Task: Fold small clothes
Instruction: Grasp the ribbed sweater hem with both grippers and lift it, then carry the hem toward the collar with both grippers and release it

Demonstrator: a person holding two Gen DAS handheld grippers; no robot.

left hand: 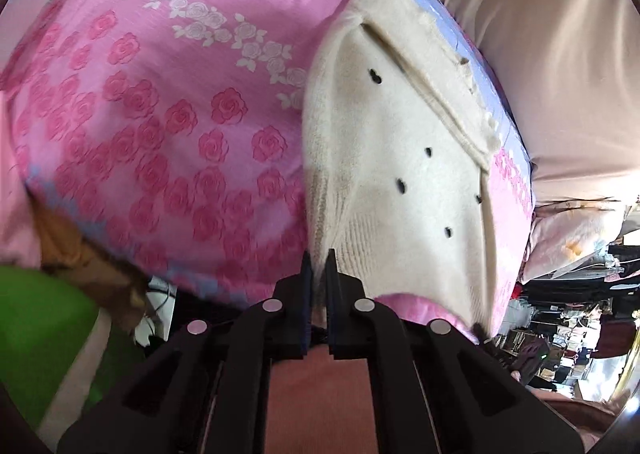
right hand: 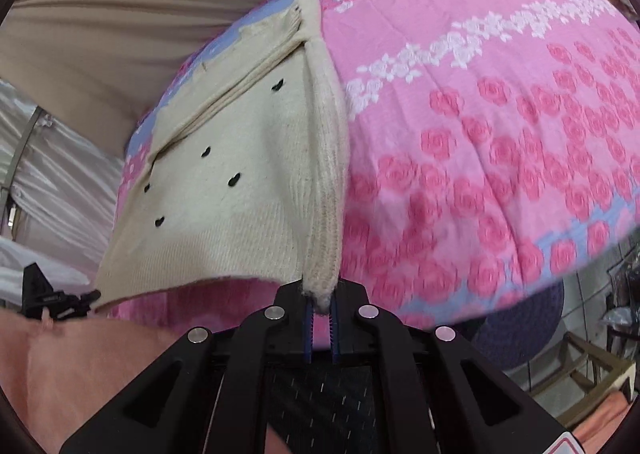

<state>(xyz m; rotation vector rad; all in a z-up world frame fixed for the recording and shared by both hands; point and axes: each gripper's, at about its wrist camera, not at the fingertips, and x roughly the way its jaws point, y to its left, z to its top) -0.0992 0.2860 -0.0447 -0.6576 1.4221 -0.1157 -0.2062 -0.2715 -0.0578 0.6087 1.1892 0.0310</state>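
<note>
A small cream knitted sweater [left hand: 400,158] with black heart dots lies on a pink rose-patterned bedsheet [left hand: 160,114]. My left gripper [left hand: 319,266] is shut on the sweater's near left edge, by its ribbed hem. In the right wrist view the same sweater [right hand: 224,182] lies to the left, one side folded into a long roll [right hand: 326,158]. My right gripper [right hand: 320,302] is shut on the near end of that roll. The left gripper [right hand: 52,298] shows at the sweater's far corner.
The bedsheet [right hand: 500,134] covers the bed to its near edge. A beige curtain [left hand: 540,54] hangs behind the bed. A green object [left hand: 44,330] and a brown cloth [left hand: 80,254] sit at lower left. Cluttered shelves [left hand: 568,314] stand at right. A wooden stool [right hand: 580,378] stands at lower right.
</note>
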